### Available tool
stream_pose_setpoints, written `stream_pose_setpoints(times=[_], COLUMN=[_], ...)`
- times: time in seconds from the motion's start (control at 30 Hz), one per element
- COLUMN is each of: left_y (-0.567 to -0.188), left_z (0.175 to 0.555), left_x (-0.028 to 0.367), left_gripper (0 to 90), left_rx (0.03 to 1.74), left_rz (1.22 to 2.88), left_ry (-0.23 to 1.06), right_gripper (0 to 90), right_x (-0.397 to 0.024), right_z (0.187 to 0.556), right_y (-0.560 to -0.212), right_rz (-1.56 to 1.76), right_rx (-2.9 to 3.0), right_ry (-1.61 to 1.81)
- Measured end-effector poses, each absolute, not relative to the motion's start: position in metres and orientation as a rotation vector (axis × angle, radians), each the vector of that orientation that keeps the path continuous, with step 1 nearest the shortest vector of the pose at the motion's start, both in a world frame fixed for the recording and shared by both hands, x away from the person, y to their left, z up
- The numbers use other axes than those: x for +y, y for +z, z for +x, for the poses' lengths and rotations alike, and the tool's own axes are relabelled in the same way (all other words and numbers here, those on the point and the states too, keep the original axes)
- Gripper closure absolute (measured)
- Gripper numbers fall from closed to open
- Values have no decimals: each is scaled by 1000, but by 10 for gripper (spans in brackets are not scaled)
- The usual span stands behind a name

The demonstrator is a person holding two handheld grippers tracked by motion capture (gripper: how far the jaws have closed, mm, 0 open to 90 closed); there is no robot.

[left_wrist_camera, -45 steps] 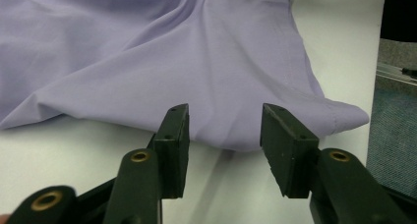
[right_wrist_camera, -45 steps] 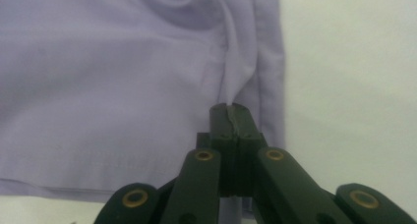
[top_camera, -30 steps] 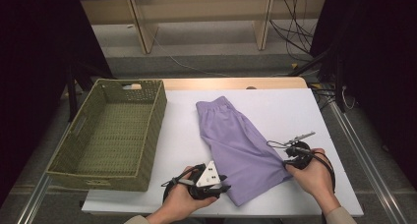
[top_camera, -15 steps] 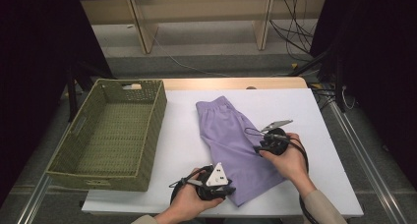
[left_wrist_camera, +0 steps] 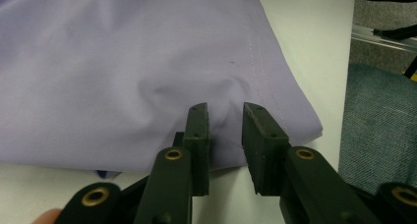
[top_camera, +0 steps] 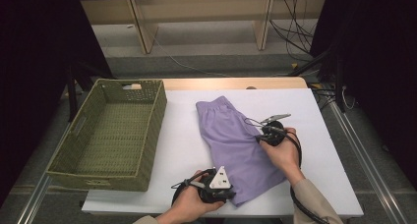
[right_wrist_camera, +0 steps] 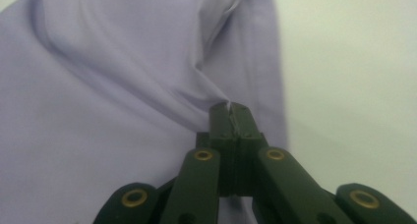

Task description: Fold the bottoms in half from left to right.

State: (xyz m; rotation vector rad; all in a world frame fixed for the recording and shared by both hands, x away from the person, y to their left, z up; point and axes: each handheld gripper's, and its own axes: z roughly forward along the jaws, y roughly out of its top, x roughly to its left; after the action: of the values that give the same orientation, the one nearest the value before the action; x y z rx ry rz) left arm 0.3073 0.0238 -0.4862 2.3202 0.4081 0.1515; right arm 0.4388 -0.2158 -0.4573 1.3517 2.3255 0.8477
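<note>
High view: a pair of lilac shorts [top_camera: 235, 143] lies flat on a white table [top_camera: 182, 135], to the right of an empty green woven basket [top_camera: 110, 133], well apart from it. The left gripper [top_camera: 227, 193] sits at the shorts' near hem corner. In the left gripper view, its jaws stand partly apart and have just been closing, with a small raised fold of the lilac cloth between them; the pads are not yet pressed together on it. The right gripper [top_camera: 258, 138] rests at the shorts' right edge, about midway along. In the right gripper view, its jaws are fully closed, pinching a ridge of the fabric, which wrinkles toward the tips.
</note>
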Motion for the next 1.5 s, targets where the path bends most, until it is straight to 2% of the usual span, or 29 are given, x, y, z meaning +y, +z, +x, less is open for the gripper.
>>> stream_pose_setpoints(times=[0.2, 0.4, 0.6, 0.63, 0.7, 0.8, 0.9, 1.17, 1.5], left_y=[-487, -487, -487, -487, -487, -487, -487, -487, -487], left_z=[307, 307, 307, 307, 307, 306, 306, 306, 305], left_x=[23, 23, 23, 23, 23, 23, 23, 24, 24], left_gripper=[733, 734, 737, 739, 743, 753, 769, 788, 780], left_rx=[402, 397, 402, 403, 402, 400, 399, 400, 397], left_rz=[2327, 2332, 2332, 2332, 2334, 2336, 2338, 2342, 2341], left_ry=[149, 148, 140, 138, 142, 141, 136, 130, 125], right_gripper=[900, 877, 706, 701, 721, 841, 894, 900, 877], right_x=[-220, -220, -219, -219, -217, -213, -210, -216, -215], right_z=[434, 440, 441, 441, 443, 445, 450, 457, 452], right_y=[-450, -475, -461, -458, -455, -457, -466, -481, -471], right_rz=[1295, 1341, 1332, 1328, 1320, 1305, 1310, 1350, 1325], right_rx=[2215, 2333, 2310, 2292, 2270, 2267, 2289, 2266, 2221], right_ry=[788, 718, 834, 868, 911, 928, 898, 845, 870])
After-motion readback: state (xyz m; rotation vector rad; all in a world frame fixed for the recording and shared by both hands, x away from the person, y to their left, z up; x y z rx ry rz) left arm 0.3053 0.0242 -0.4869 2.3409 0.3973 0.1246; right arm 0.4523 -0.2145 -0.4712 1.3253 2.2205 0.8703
